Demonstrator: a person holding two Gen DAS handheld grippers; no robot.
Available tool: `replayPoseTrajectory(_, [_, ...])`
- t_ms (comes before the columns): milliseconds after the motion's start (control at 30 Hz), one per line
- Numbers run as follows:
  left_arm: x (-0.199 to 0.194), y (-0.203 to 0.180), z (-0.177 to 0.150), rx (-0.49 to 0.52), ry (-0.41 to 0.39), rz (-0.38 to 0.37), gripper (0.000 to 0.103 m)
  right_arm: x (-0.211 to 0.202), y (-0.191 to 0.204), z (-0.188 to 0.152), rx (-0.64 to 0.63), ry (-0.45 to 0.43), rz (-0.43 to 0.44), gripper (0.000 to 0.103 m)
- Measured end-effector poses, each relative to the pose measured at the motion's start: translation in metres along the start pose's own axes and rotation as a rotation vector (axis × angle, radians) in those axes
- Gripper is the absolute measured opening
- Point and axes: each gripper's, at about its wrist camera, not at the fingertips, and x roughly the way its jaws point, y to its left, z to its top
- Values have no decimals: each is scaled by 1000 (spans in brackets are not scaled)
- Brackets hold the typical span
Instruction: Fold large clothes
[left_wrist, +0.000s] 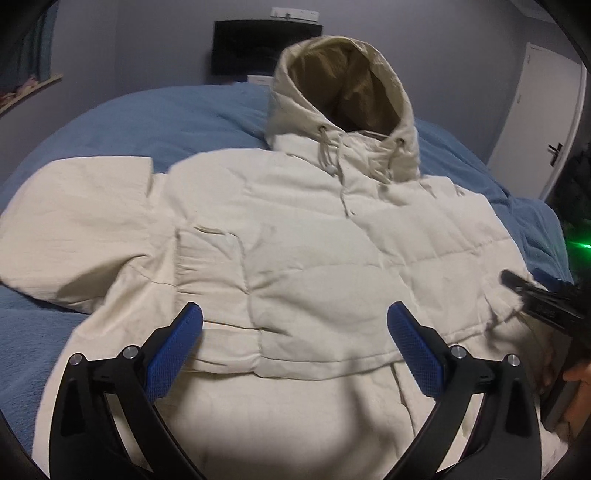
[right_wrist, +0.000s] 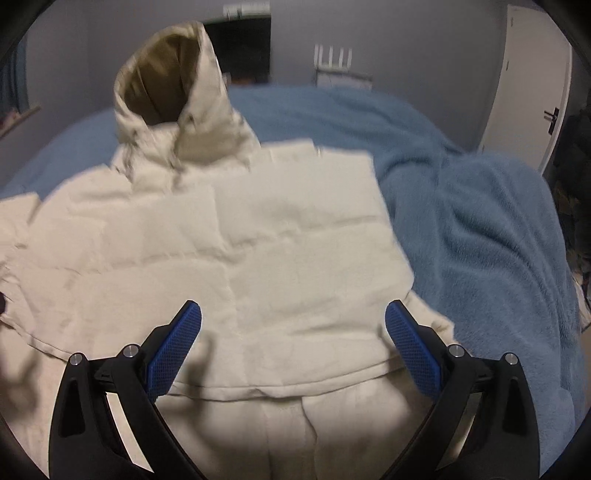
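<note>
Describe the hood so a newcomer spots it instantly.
Start at the blue bed. A cream jacket lies spread on it. At its far end the hood stands upright, opening toward the camera, the only part showing tan lining.

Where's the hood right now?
The hood stands upright at the far end of the cream jacket, top centre in the left wrist view and upper left in the right wrist view, on the blue blanket.

A bed with a blue fleecy blanket (right_wrist: 480, 229) fills most of what I see. Behind it stands a grey wall (left_wrist: 155, 44) with a dark screen (left_wrist: 255, 48) at twelve o'clock. A white door (left_wrist: 546, 110) with a dark handle (left_wrist: 555, 149) stands at two o'clock.
</note>
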Motion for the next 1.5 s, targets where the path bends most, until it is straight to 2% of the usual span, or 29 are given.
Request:
replayPoseTrajectory(167, [2,2,2,-9,21,118,96,-17,-2,6,25,-84,35,96])
replayPoseTrajectory(267, [1,6,1,-24,27,181,96,-21,-4,9,36,-93,24,96])
replayPoseTrajectory(367, [-9,4,2,0,-15,241,96,-21,-5,9,44,-72,-4,96])
replayPoseTrajectory(500, [-28,-1,6,53,-59,268,96,-25,-9,7,72,-53,11,96])
replayPoseTrajectory(600, [-54,5,12,56,-105,216,96,-30,-8,7,71,-41,32,96])
replayPoseTrajectory(667, [-67,12,19,64,-107,195,96,-30,-4,6,35,-12,25,96])
replayPoseTrajectory(833, [-103,66,41,-1,-96,209,96,-41,6,4,3,-9,130,96])
replayPoseTrajectory(900, [-113,91,44,-35,-114,255,96,-49,11,6,-14,-39,160,96])
replayPoseTrajectory(967, [-120,127,47,-67,-110,336,96,-59,20,7,-52,-70,178,96])
replayPoseTrajectory(1100, [-115,191,44,-142,-18,400,96,-70,36,6,-113,-97,224,96])
replayPoseTrajectory(1233, [-100,255,29,-257,84,476,96,-68,43,5,-127,-77,262,96])
replayPoseTrajectory(1367, [-94,291,17,-373,90,493,96,-64,43,5,-122,-56,269,96])
replayPoseTrajectory(1500, [-88,312,9,-512,58,411,96,-58,42,4,-107,-33,283,93])
